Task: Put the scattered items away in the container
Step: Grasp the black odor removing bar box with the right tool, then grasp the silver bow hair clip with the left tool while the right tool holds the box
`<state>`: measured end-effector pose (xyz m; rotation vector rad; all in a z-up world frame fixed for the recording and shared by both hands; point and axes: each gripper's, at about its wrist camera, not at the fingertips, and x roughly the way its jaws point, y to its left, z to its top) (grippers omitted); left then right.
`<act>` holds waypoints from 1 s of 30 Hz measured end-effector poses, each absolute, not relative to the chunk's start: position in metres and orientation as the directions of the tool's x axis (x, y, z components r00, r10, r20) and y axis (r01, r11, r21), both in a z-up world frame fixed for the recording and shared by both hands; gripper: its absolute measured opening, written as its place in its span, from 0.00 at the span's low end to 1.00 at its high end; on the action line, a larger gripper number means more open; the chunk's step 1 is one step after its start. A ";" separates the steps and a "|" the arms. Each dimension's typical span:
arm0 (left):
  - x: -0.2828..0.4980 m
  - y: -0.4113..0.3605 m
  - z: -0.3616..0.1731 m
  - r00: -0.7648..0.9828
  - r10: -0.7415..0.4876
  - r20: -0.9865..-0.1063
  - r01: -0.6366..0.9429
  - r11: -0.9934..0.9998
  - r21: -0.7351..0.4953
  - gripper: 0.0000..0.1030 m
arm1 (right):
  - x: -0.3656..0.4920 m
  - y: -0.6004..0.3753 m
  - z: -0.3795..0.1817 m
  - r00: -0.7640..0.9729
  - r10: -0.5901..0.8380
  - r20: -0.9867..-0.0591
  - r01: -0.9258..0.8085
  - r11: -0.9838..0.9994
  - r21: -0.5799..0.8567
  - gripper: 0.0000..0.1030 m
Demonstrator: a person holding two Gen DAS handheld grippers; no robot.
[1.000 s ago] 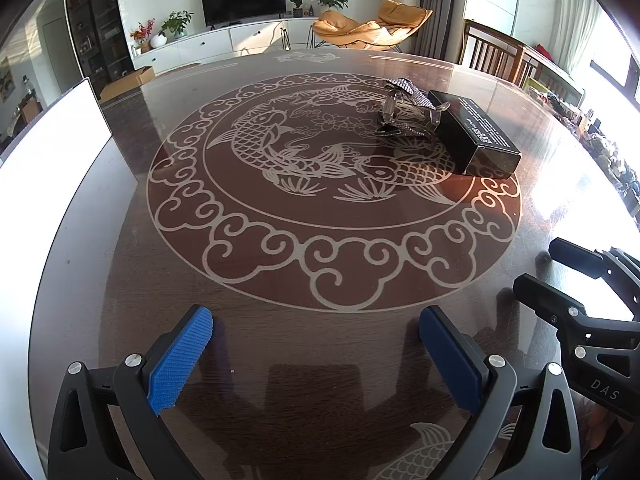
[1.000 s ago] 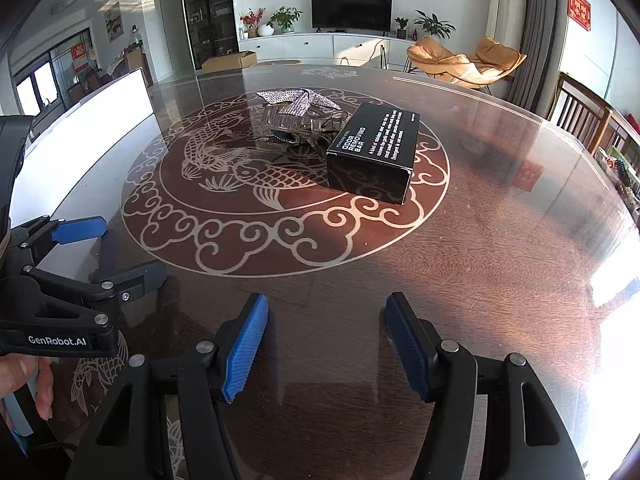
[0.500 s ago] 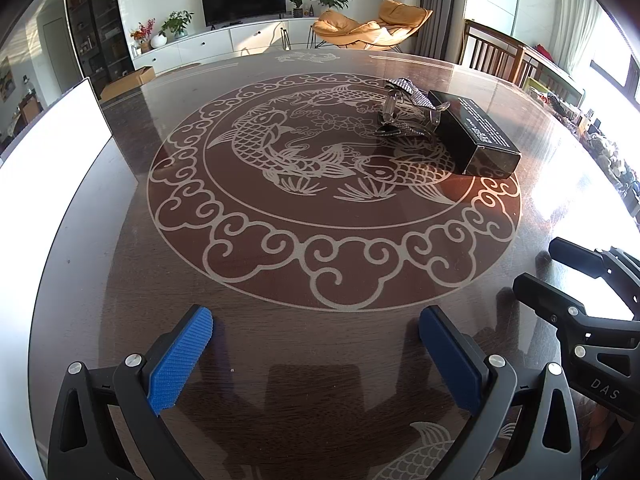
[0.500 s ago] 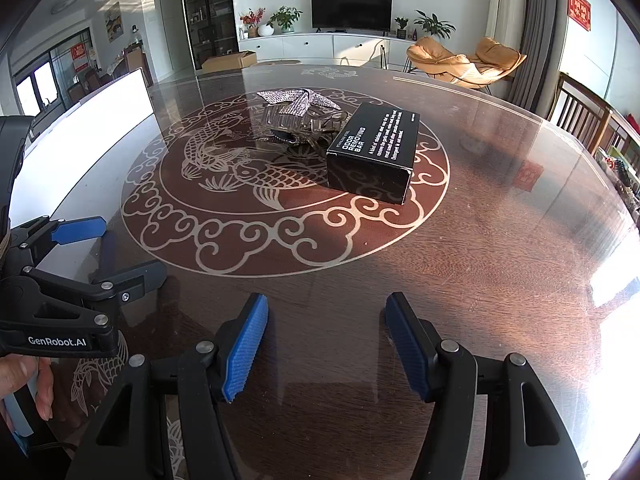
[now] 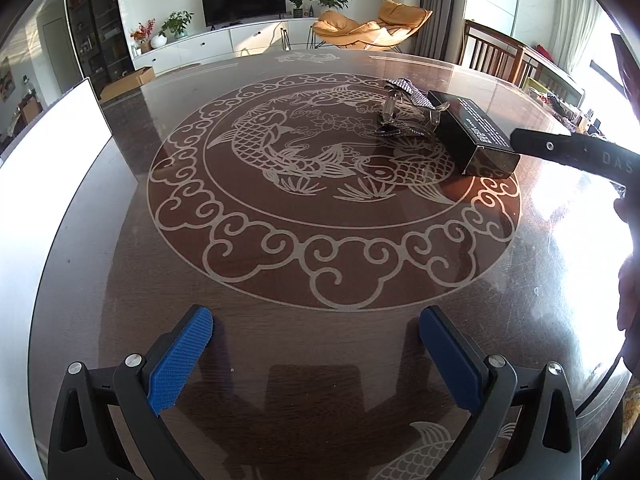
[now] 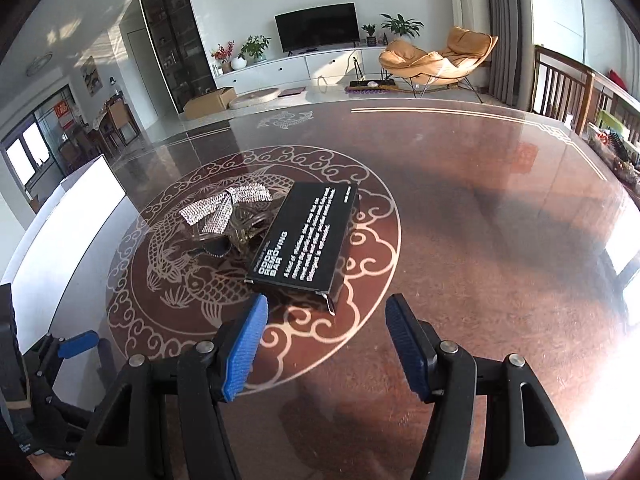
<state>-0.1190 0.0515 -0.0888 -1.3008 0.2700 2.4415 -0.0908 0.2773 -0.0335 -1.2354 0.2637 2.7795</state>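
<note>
A black box printed "ODOR REMOVING BAR" (image 6: 308, 236) lies on the round glass-topped table (image 6: 480, 240). It also shows in the left wrist view (image 5: 476, 132). A sparkly silver bow with a clear hair clip (image 6: 224, 212) lies just left of the box, touching it, also in the left wrist view (image 5: 404, 108). My right gripper (image 6: 324, 324) is open and raised, just short of the box's near end. My left gripper (image 5: 316, 336) is open and empty, low over the table's near part. The right tool's black arm (image 5: 576, 152) crosses the left view beside the box.
A white flat panel (image 5: 44, 148) stands along the table's left edge, also in the right wrist view (image 6: 68, 220). Wooden chairs (image 6: 560, 88) stand at the far right. A TV cabinet and an orange lounge chair (image 6: 436, 60) stand beyond the table.
My right gripper has lifted and moved forward to the black box, which was far off before. The left gripper has stayed in place. Both stay open.
</note>
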 end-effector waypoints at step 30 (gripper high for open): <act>-0.159 0.092 -0.080 -0.366 0.357 -0.860 -0.515 -0.847 -0.132 1.00 | -0.056 0.325 -0.070 -0.607 0.154 -0.779 -0.226 -0.974 -0.016 0.58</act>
